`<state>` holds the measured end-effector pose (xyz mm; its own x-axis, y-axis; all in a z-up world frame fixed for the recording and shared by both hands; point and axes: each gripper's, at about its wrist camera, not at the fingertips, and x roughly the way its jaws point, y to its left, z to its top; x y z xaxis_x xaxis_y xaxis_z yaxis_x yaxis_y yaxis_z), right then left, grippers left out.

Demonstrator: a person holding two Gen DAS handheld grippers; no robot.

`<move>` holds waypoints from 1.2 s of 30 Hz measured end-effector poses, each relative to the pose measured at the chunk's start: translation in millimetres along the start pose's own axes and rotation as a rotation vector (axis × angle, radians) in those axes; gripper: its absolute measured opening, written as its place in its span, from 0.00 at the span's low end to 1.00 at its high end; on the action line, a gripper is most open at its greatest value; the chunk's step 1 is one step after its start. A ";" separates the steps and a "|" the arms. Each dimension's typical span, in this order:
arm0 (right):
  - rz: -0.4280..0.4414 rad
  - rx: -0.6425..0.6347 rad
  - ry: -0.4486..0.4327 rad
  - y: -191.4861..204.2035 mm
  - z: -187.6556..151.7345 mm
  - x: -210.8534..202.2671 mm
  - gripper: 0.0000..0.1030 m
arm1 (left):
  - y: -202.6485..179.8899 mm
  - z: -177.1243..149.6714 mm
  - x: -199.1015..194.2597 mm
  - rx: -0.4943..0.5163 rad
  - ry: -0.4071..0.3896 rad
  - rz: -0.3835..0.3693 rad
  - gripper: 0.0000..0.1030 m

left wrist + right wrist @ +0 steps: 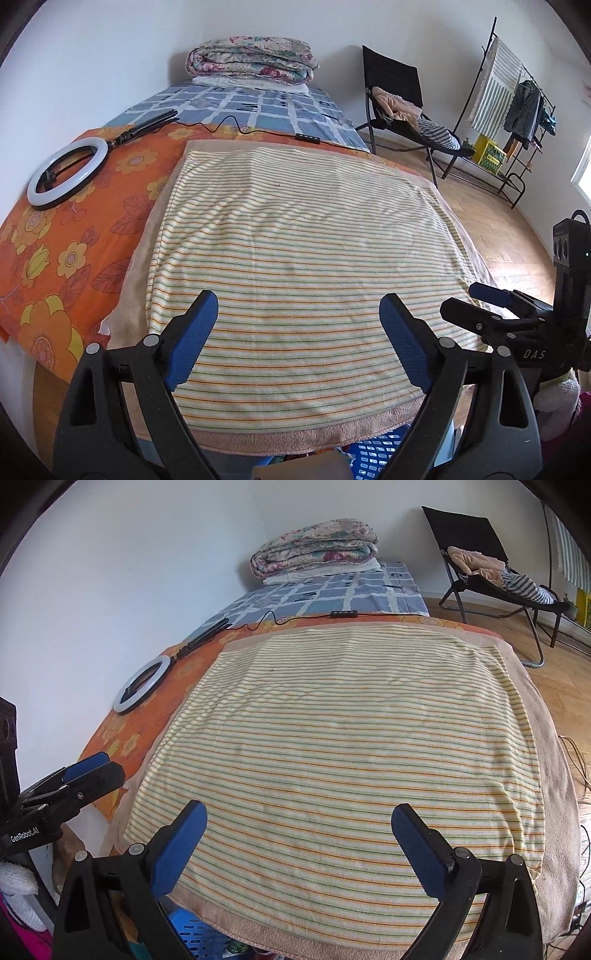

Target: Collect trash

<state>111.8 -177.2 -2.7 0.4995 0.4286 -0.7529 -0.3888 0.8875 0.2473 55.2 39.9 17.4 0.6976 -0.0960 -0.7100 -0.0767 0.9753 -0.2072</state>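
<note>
My left gripper [298,308] is open and empty, held above the near end of a striped towel [295,266] spread on the bed. My right gripper [299,818] is also open and empty over the same towel [332,757]. The right gripper shows at the right edge of the left wrist view [480,301]; the left one shows at the left edge of the right wrist view [88,768]. No trash shows on the towel. A blue slotted basket [376,452] sits below the bed's near edge, also in the right wrist view [199,936].
A ring light [68,171] with its cable lies on the orange flowered cloth [74,236] at left. A folded quilt [253,59] sits at the bed's far end. A black chair [402,110] with clothes and a clothes rack [517,110] stand on the wooden floor at right.
</note>
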 end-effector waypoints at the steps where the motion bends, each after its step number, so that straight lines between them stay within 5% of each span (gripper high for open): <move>1: -0.003 0.004 0.004 -1.3 0.2 1.9 0.98 | 0.9 -0.1 0.7 -0.004 0.002 0.003 0.89; 36: -0.025 0.010 0.020 -2.6 -7.9 8.2 0.98 | 1.7 -1.9 0.0 0.008 0.007 0.016 0.89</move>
<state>110.8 -177.4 -14.3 0.4936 0.4029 -0.7707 -0.3689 0.8996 0.2339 53.7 41.1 15.8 0.6911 -0.0814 -0.7182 -0.0825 0.9783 -0.1902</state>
